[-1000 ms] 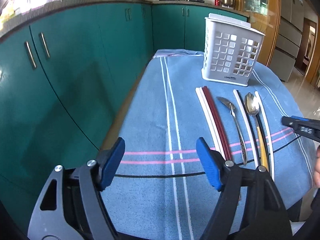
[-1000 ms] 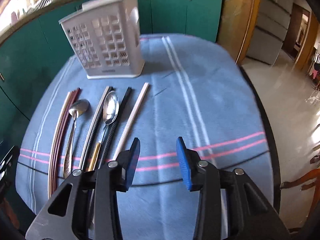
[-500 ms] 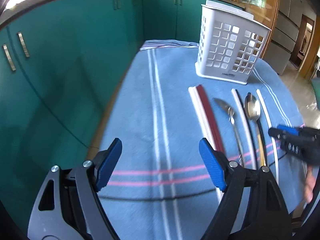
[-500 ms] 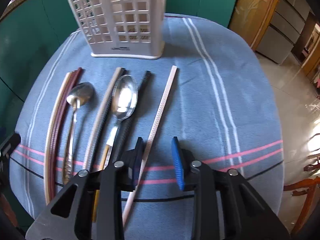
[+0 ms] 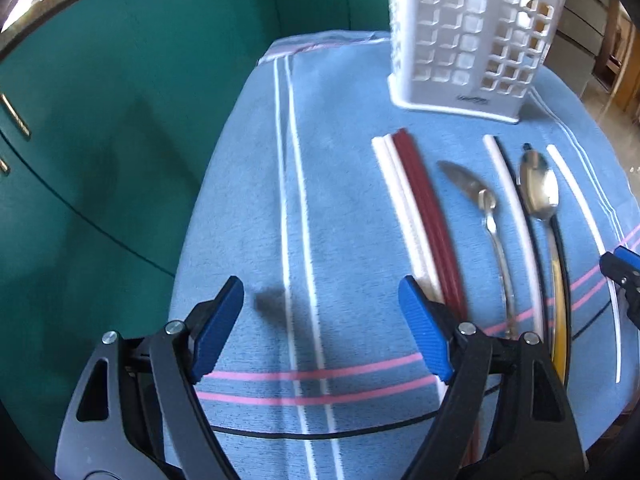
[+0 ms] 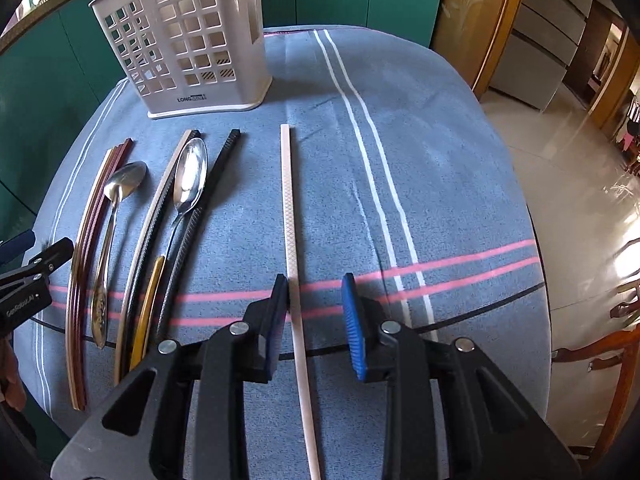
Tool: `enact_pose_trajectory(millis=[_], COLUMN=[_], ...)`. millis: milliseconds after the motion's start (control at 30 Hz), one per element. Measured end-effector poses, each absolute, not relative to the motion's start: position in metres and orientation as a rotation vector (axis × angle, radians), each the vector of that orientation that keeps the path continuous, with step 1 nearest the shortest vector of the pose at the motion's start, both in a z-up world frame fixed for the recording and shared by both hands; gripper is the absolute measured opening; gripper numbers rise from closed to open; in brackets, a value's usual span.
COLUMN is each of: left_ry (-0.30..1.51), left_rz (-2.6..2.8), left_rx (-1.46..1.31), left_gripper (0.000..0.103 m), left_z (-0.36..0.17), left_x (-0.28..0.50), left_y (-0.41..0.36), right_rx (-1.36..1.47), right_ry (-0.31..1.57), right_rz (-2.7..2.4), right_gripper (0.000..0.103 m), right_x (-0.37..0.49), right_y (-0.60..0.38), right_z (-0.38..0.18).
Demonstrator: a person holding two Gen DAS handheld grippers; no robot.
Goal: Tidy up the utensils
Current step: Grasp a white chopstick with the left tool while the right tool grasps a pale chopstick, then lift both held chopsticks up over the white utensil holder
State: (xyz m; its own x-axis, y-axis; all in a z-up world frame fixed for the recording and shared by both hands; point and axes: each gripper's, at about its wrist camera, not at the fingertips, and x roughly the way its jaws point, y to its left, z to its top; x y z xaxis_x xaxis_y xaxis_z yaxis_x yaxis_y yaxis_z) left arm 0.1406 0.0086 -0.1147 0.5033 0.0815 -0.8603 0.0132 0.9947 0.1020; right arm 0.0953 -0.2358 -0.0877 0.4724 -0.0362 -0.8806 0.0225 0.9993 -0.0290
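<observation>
One white chopstick (image 6: 289,216) lies on the worktop (image 6: 440,184) between the right hand-held gripper (image 6: 316,312)'s open jaws, nearer the left pad; closing off-centre could roll it aside. Left hand-held gripper (image 5: 320,320) hovers open, empty.

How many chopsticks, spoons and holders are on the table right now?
Chopsticks: 8, taking the bundle at the left end of the row as 2 white and 2 dark red
Spoons: 2
Utensil holder: 1
Total: 11
</observation>
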Motion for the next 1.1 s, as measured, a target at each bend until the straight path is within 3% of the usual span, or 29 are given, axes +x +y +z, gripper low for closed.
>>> enact_pose_trajectory(millis=[200, 400, 567, 633, 700, 767, 833, 900, 967, 1100], left_ry=[1.037, 1.032, 1.064, 1.065, 1.066, 1.075, 1.085, 1.098, 1.127, 1.193], left_rz=[0.009, 0.037, 0.046, 0.039, -0.005, -0.057, -0.062, -0.07, -0.091, -0.152], left_rx=[0.078, 0.13, 0.118, 0.108, 0.085, 0.051, 0.048, 0.019, -0.033, -0.099], left_gripper=[0.08, 0.09, 0.09, 0.086, 0.067, 0.039, 0.029, 0.012, 0.006, 0.006], left_z=[-0.108, -0.112, -0.117, -0.117, -0.116, -0.114, -0.114, -0.113, -0.114, -0.117], left_x=[0.142, 0.148, 0.153, 0.153, 0.15, 0.147, 0.146, 0.144, 0.142, 0.126], left_y=[0.002, -0.009, -0.007, -0.006, -0.005, -0.007, -0.008, -0.005, 0.003, 0.015], right_rx=[-0.017, -0.012, -0.013, -0.014, -0.02, 0.013, 0.019, 0.028, 0.039, 0.031], right_ry=[1.073, 1.067, 1.066, 1.066, 1.067, 1.075, 1.082, 1.091, 1.109, 1.154], right_rz=[-0.042, -0.044, -0.042, -0.04, -0.036, 0.01, 0.019, 0.033, 0.048, 0.086], right_gripper=[0.029, 0.029, 0.029, 0.029, 0.028, 0.009, 0.006, 0.006, 0.006, 0.006], right_x=[0.096, 0.092, 0.092, 0.091, 0.092, 0.092, 0.092, 0.091, 0.089, 0.081], right_y=[-0.235, -0.236, -0.236, -0.236, -0.236, -0.235, -0.235, -0.236, -0.239, -0.243], right_z=[-0.088, -0.088, -0.088, -0.088, -0.088, -0.087, -0.087, -0.086, -0.085, -0.084])
